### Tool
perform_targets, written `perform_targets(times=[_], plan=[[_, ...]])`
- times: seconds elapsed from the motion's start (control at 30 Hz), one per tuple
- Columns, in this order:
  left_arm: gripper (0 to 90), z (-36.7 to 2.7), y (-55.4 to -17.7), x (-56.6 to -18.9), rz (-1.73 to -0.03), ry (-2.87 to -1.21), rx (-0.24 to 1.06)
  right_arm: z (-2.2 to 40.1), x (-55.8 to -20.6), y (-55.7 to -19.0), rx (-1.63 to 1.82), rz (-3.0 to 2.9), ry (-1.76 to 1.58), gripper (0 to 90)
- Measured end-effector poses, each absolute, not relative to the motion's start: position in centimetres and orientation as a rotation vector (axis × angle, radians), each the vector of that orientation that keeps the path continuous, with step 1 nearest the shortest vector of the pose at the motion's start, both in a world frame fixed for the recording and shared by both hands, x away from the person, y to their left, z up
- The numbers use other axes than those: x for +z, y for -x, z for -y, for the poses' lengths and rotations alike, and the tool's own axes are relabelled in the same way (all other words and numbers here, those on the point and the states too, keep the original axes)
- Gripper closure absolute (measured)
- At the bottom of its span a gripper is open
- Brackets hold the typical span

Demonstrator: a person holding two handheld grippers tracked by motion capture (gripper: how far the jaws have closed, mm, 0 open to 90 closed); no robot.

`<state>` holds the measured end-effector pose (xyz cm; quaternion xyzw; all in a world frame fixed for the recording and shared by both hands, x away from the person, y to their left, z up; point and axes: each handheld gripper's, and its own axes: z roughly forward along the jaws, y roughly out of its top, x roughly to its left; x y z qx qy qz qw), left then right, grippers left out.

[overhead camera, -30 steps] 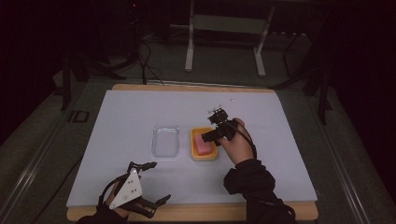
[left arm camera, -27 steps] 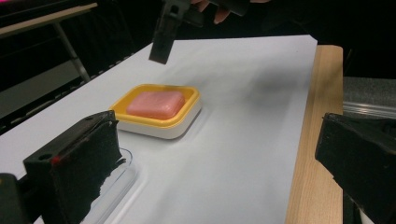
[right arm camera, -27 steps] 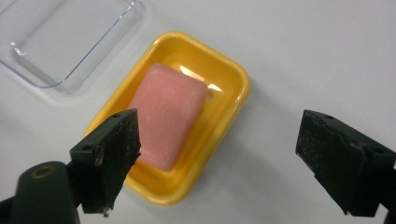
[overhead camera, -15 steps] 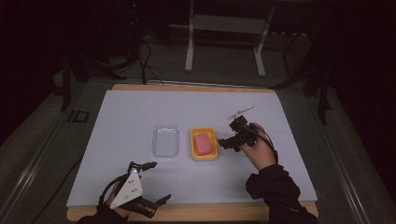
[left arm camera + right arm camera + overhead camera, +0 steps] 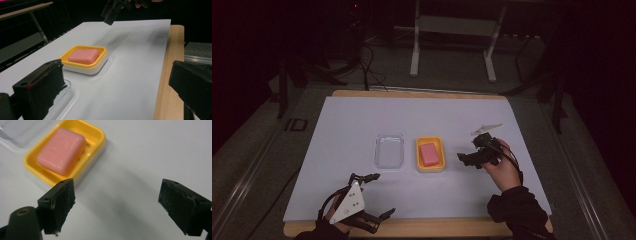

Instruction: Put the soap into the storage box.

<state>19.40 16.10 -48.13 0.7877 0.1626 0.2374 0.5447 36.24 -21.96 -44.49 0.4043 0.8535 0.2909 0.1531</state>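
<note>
A pink soap bar point(image 5: 429, 154) lies in a yellow dish point(image 5: 418, 162) at the middle of the white sheet. Just left of it sits a clear plastic lid point(image 5: 389, 150). My right gripper point(image 5: 466, 159) hovers open a short way right of the dish, empty. In the right gripper view the soap point(image 5: 61, 150) and dish point(image 5: 97, 135) lie ahead and to the left of the gripper point(image 5: 117, 200). My left gripper point(image 5: 381, 195) rests open near the front edge, below the lid. The left gripper view has the dish point(image 5: 75, 65) beyond its wide-apart jaws.
The white sheet point(image 5: 352, 120) covers a wooden table whose edge point(image 5: 437, 227) runs along the front. A metal stand point(image 5: 452, 45) and cables lie on the dark floor beyond the far edge. Dark floor surrounds the table.
My right gripper has drawn back from over the yellow dish, moving right and toward the front, with the soap left in the dish. The left gripper has stayed put.
</note>
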Motion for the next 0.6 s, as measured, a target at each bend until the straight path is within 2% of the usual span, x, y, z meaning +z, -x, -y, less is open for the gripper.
perform_targets(times=[0.6], plan=[[0.6,-16.1,-19.4,-48.1,-0.389,-1.866,0.561,26.5,-46.6,-33.4,0.868,-2.439,-1.202,13.7]])
